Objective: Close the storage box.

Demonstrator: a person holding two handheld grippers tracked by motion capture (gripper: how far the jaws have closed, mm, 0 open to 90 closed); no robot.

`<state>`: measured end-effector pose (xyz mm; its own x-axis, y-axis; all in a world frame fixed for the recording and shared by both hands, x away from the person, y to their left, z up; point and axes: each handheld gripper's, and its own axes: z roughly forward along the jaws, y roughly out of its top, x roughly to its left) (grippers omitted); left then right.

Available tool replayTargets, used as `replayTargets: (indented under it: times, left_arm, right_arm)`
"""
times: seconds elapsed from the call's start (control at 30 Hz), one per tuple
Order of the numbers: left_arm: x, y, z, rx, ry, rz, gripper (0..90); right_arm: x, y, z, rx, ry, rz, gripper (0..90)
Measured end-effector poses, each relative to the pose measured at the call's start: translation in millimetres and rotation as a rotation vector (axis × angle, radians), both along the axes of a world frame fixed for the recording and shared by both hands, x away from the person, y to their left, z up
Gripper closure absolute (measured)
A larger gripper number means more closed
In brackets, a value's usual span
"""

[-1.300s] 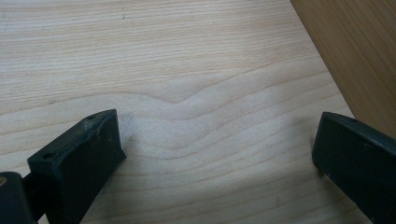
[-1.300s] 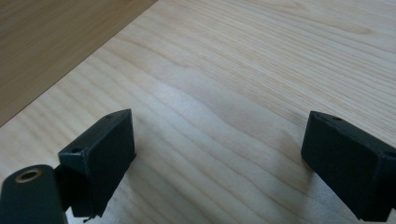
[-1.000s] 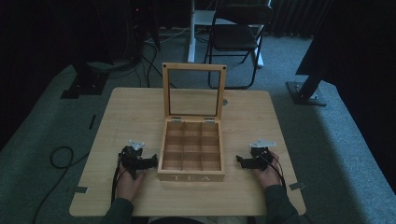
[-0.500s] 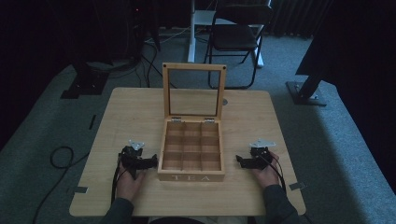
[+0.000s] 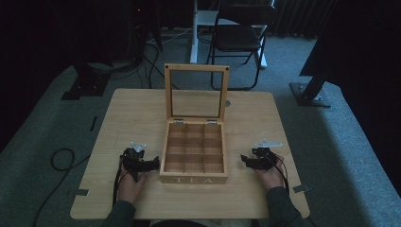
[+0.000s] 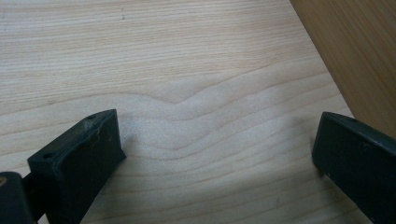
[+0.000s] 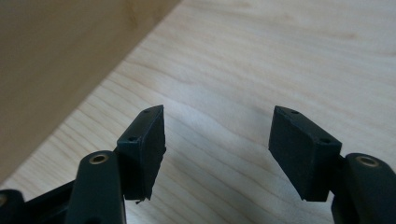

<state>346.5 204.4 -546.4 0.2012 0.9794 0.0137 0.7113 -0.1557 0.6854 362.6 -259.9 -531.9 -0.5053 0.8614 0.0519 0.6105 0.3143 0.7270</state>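
On the light wooden table (image 5: pixel 142 113): a square wooden tea box (image 5: pixel 194 156) with nine compartments sits near the front edge, centred.
Box lid: a wood-framed glass lid (image 5: pixel 196 92) stands upright at the box's back edge.
Left gripper (image 5: pixel 150 164): rests on the table just left of the box; jaws spread wide, nothing between them.
Right gripper (image 5: pixel 246 161): rests well right of the box; jaws have just been closing, now about half apart, with bare tabletop between them.
Box wall: fills the corner of each gripper view.
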Motion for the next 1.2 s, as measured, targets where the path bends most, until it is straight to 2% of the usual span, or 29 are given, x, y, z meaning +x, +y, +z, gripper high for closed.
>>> replayTargets:
  times: [0.13,0.4,0.57,0.77,1.2]
  left_arm:
    - [0.0,0.0,0.0,0.000,0.000,0.000,1.6]
    - [0.0,0.0,0.0,0.000,0.000,0.000,1.6]
    - [0.0,0.1,0.0,0.001,0.000,-0.001,1.6]
    - [0.0,0.1,0.1,0.001,0.001,-0.001,1.6]
    - [0.0,0.1,0.1,0.001,0.001,-0.001,1.6]
  right_arm:
    - [-4.9,3.5,13.3,0.004,-0.032,0.008,38.3]
    - [-9.6,7.3,28.6,0.018,-0.055,0.012,40.3]
    - [-8.4,10.6,39.8,0.033,-0.072,0.016,40.3]
    - [-4.5,17.5,51.1,0.011,-0.081,0.034,41.3]
    - [1.8,28.0,70.6,0.006,-0.097,0.048,45.4]
